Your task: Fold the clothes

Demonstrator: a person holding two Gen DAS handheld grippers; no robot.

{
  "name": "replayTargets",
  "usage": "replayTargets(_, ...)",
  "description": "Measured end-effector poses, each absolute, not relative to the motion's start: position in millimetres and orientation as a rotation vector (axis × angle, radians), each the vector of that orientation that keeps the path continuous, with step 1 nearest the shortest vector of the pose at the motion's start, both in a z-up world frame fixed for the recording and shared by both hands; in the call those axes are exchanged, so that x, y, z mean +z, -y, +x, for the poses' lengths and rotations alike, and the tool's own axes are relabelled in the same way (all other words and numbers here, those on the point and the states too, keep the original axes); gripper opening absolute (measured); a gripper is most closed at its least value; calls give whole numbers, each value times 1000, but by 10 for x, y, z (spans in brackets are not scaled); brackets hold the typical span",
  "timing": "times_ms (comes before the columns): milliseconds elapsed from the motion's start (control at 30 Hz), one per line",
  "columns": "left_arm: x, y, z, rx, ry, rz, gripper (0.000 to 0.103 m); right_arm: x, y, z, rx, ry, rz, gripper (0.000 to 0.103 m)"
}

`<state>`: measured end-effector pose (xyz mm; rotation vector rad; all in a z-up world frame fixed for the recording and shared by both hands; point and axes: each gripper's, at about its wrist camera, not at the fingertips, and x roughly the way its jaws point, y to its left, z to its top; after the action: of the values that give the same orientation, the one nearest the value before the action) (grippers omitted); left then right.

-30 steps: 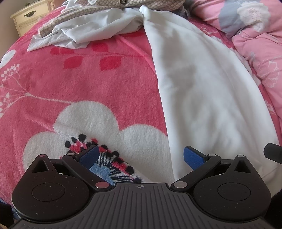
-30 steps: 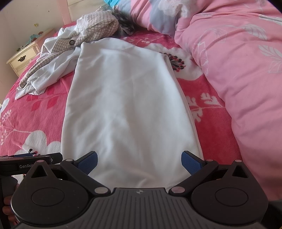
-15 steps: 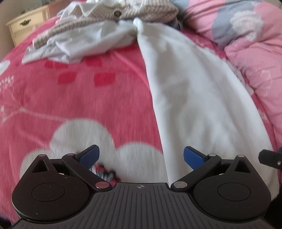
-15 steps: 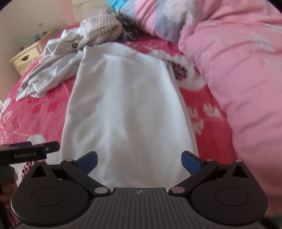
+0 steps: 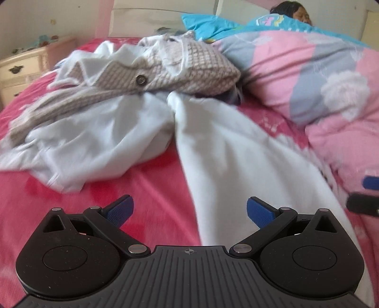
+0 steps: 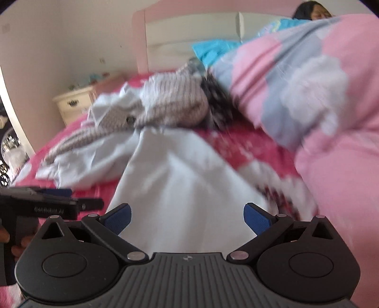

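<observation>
A long white garment [image 5: 236,151] lies flat on the pink floral blanket [image 5: 151,189], running away from me; it also shows in the right wrist view [image 6: 184,189]. My left gripper [image 5: 189,209] is open and empty, low over the garment's left edge. My right gripper [image 6: 187,216] is open and empty, over the garment's near part. The left gripper's body [image 6: 47,206] shows at the left of the right wrist view. At the garment's far end lies a heap of a beige knit cardigan [image 5: 184,68] and a crumpled pale shirt [image 5: 94,142].
A pink and grey quilt [image 5: 319,94] bulges along the right side, with a person [image 5: 296,11] lying under it at the headboard. A cream nightstand [image 5: 21,68] stands at the far left beside the bed.
Both grippers have tilted up and moved forward along the garment toward the heap; the headboard and the person have come into view. Both stay open and empty.
</observation>
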<state>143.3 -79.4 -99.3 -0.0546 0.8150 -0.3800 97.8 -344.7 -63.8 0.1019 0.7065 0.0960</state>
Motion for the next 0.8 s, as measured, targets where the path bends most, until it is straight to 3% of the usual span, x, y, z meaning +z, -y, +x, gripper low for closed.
replayTargets(300, -1171, 806, 2207, -390, -808, -257, 102, -984, 3855, 2175, 140, -702, 283, 103)
replayTargets(433, -1186, 823, 2469, -388, -774, -292, 96, -1172, 3960, 2561, 174, -706, 378, 102)
replayTargets(500, -1185, 830, 2567, -387, -751, -303, 92, -1244, 3990, 2722, 186, -709, 392, 101)
replayTargets(567, -1193, 850, 2666, -386, -735, -306, 79, -1307, 4023, 2874, 195, -715, 399, 99)
replayTargets(800, -1282, 1004, 3007, -403, -749, -287, 60, -1465, 4035, 3265, 268, -772, 377, 84)
